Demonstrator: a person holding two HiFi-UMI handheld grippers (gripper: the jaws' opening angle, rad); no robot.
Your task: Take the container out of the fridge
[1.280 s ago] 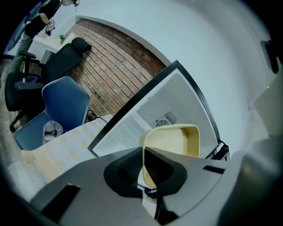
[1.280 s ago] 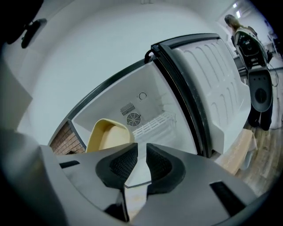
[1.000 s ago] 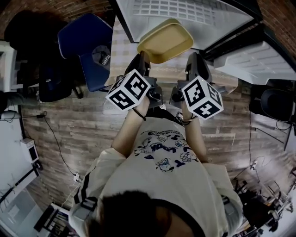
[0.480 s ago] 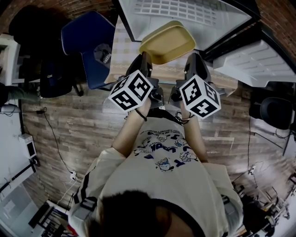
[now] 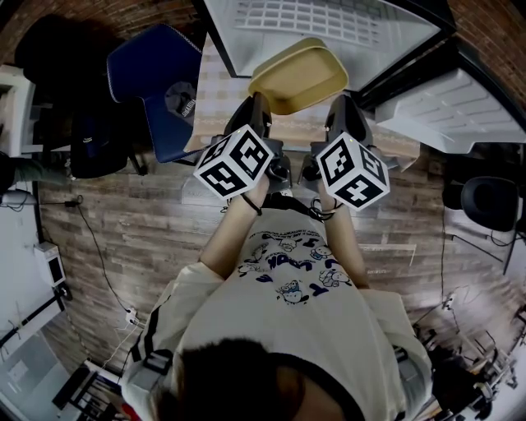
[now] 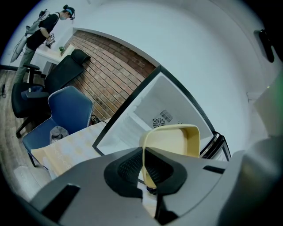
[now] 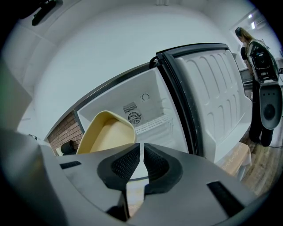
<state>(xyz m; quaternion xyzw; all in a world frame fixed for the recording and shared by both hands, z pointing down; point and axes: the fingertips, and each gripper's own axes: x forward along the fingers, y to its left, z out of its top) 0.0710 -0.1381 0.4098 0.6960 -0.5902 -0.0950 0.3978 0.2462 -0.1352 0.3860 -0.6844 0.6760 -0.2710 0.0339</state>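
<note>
Yellow plastic, the container (image 5: pixel 297 76) hangs just in front of the open fridge (image 5: pixel 329 20), above the table (image 5: pixel 215 92), so it looks nearly out and only needs setting down. The left gripper view shows the left gripper (image 6: pixel 143 164) clamped on its rim. The right gripper view shows the right gripper (image 7: pixel 141 162) closed on nothing beside it.

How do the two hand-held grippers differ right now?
The left hand-held gripper is clamped on the yellow container's rim; the right hand-held gripper is shut with nothing between its jaws. The container sits dead ahead of the left one, off to the side of the right one. Both face the open fridge.
</note>
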